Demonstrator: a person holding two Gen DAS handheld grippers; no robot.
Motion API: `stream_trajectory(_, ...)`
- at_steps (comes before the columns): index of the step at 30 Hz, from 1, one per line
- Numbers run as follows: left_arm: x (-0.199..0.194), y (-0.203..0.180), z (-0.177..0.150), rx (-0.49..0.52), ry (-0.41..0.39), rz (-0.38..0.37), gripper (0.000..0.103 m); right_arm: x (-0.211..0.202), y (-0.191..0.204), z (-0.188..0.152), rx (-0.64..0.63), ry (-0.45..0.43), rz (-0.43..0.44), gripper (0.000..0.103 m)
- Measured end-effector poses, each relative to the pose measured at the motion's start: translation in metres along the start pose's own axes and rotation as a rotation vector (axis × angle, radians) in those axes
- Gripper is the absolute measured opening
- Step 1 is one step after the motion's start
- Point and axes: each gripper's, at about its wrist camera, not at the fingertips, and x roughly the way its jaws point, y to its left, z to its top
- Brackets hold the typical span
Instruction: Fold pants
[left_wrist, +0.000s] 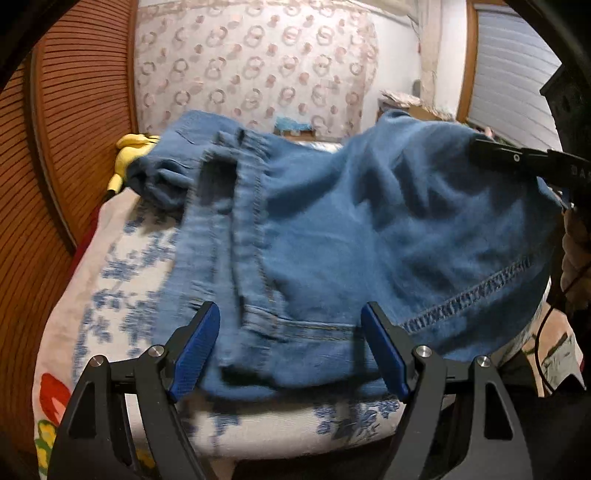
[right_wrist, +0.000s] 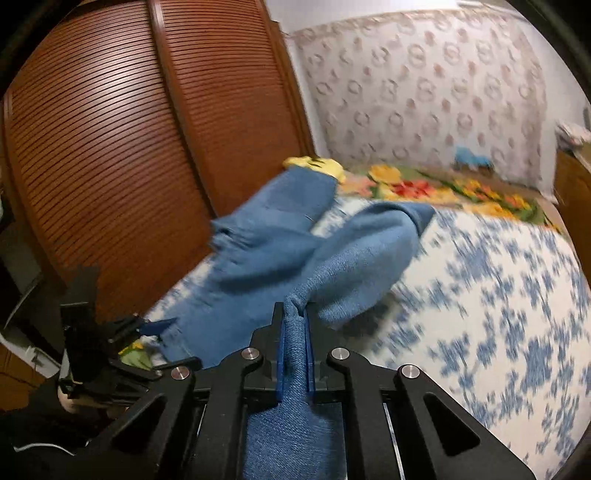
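Observation:
The blue denim pants (left_wrist: 332, 229) lie bunched on the bed, partly lifted on the right side. My left gripper (left_wrist: 291, 350) is open, its blue pads on either side of the near edge of the pants, holding nothing. My right gripper (right_wrist: 294, 314) is shut on a pinched fold of the pants (right_wrist: 332, 258) and holds it above the bed. In the left wrist view the right gripper (left_wrist: 476, 146) shows at the upper right, raising the cloth. In the right wrist view the left gripper (right_wrist: 159, 326) shows at the lower left by the pants' edge.
The bed has a white cover with blue flowers (right_wrist: 498, 295) and a bright floral blanket (right_wrist: 443, 192) at its far end. A yellow soft toy (left_wrist: 129, 155) lies by the brown slatted wardrobe doors (right_wrist: 129, 147). A patterned curtain (left_wrist: 255, 66) hangs behind.

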Motion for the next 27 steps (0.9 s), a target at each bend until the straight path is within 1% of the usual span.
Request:
stream_trajectory(3,-0.016,0.016,0.005,-0.028,-0.038,0.020,0.079,0.007,0.014,0.010,-0.045,-0.004,0.024,0.008)
stream_trajectory(10,-0.041,0.041,0.017,-0.055,-0.092,0.074,0.079,0.037,0.043,0.027,-0.126,0.003,0.074,0.007)
stream_trajectory(18,-0.050,0.054,0.021,-0.070,-0.114,0.102,0.079,0.071,0.041,0.038,-0.124,0.036,0.126,0.007)
stream_trajectory(23,-0.055,0.062,0.020,-0.084,-0.115,0.119,0.079,0.104,0.055,0.051,-0.127,0.080,0.156,0.007)
stream_trajectory(27,-0.058,0.067,0.015,-0.096,-0.112,0.132,0.079,0.137,0.064,0.052,-0.130,0.149,0.191,0.007)
